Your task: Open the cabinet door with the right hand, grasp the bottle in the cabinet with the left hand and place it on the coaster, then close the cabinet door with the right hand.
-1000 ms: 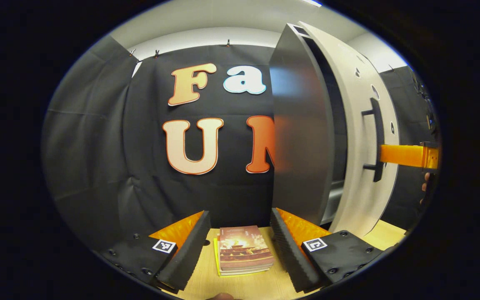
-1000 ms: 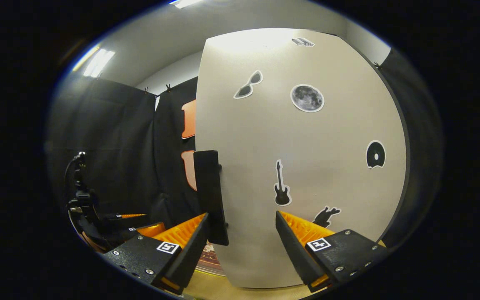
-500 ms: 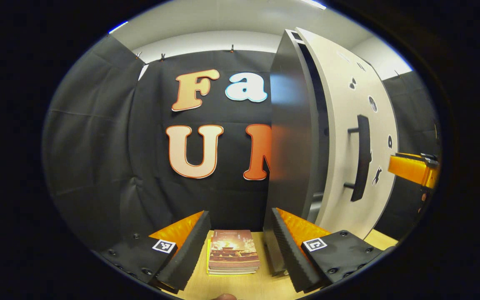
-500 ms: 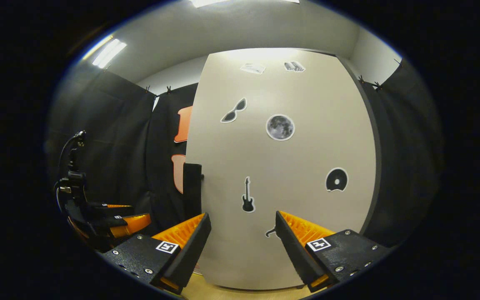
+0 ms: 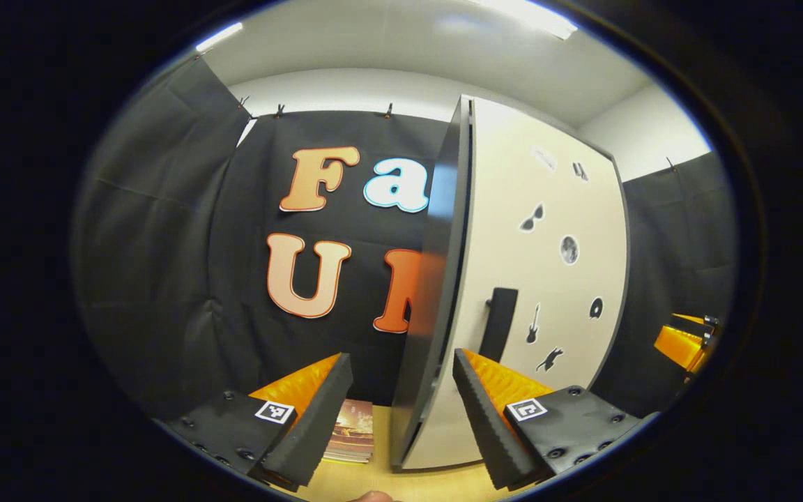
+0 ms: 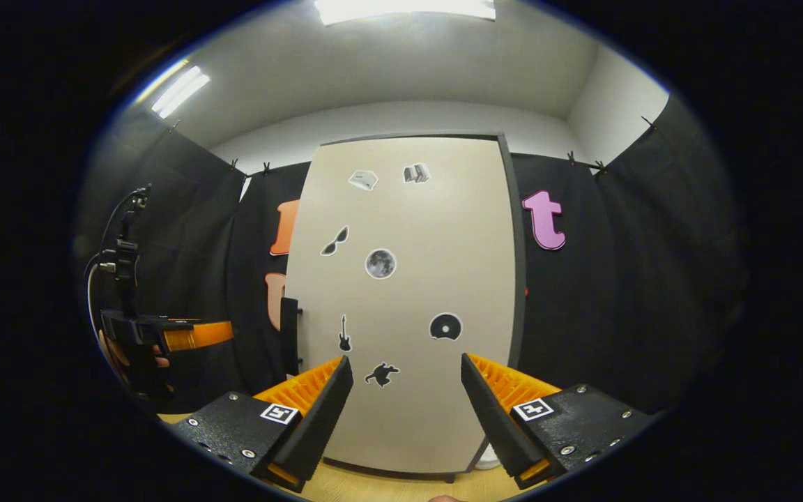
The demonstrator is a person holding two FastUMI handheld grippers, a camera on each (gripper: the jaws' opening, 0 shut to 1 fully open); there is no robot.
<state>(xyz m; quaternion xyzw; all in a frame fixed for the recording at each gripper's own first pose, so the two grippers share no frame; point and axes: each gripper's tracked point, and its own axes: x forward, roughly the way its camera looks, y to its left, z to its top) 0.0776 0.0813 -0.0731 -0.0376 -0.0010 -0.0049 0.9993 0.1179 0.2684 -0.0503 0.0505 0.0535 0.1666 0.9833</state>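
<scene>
While my left claw (image 5: 396, 408) and right claw (image 6: 407, 411) gape apart holding nothing, the cabinet door (image 6: 408, 307) looks shut, with small picture stickers (image 6: 380, 263) and no words.

Left gripper (image 5: 401, 401) open and empty, cabinet door (image 5: 548, 279) shut, books (image 5: 353, 439) on table (image 5: 373, 481)

No words, brands or numbers can be read: the cabinet door (image 6: 408, 300) carries only picture stickers with no lettering, and the cover of the books (image 5: 353, 438) on the worktop (image 5: 373, 481) is too blurred to make out.
</scene>
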